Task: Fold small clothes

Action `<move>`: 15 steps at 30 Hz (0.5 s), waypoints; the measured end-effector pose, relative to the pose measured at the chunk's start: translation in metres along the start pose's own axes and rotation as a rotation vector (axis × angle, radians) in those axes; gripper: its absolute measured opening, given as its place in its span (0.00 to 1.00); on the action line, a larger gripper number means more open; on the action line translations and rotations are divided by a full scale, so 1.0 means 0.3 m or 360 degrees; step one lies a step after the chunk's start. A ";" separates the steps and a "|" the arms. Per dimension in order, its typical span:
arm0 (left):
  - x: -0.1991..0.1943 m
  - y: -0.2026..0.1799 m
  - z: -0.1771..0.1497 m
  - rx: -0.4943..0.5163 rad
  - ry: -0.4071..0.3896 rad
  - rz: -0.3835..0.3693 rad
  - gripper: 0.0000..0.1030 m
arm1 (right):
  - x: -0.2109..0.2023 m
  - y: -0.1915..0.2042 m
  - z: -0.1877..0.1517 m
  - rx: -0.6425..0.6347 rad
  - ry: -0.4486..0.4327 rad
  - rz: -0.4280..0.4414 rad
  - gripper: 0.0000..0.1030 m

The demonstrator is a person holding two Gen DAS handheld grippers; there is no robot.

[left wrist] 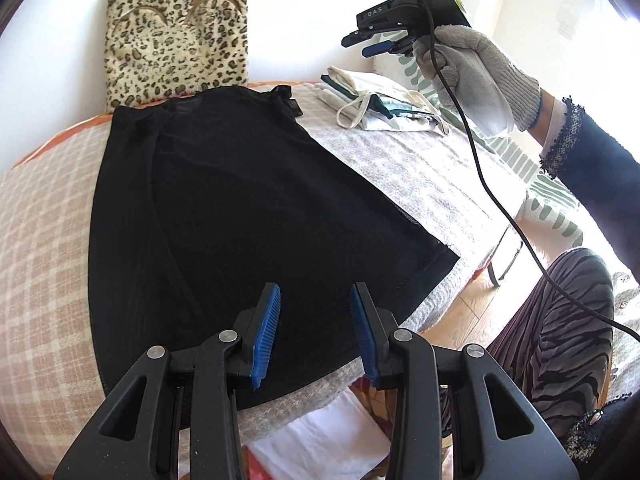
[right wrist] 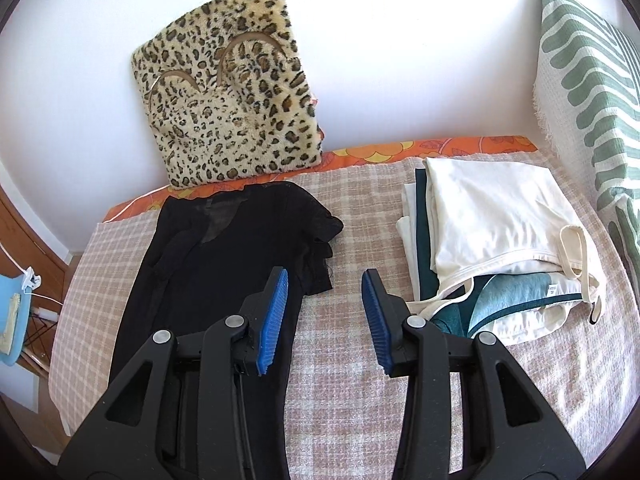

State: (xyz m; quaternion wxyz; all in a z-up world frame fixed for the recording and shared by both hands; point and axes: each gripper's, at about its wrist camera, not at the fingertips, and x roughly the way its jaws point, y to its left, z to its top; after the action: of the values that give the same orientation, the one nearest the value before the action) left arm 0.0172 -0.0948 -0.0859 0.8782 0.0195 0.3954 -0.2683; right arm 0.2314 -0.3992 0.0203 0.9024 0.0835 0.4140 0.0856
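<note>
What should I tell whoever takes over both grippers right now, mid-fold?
Left gripper: open, empty, hovering over the near hem of the black top.
Right gripper: open, empty, raised above the bed between the black top and the stack.
Black top: lying flat on the checked blanket, neck toward the leopard cushion, one side already folded in.
Done: a folded stack of cream and teal clothes sits to the right of the black top.
Left: finish folding the black top, probably bringing the hem up toward the neck, then add it to the stack.
</note>
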 end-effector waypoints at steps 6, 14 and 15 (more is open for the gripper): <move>0.048 -0.129 0.035 0.0064 0.0010 -0.0106 0.47 | 0.006 -0.040 0.022 -0.0039 0.0004 0.0014 0.40; 0.184 -0.312 0.064 0.0226 0.0103 -0.0202 0.48 | 0.045 -0.059 0.050 -0.0076 0.0022 0.0052 0.40; 0.200 -0.333 0.064 0.0259 0.0117 -0.0207 0.48 | 0.055 -0.060 0.055 -0.0087 0.0024 0.0050 0.40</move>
State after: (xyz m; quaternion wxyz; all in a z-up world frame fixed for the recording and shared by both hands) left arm 0.0143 -0.2124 -0.0973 0.8394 0.0748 0.4048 -0.3550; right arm 0.2560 -0.4143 0.0148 0.8997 0.0648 0.4170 0.1117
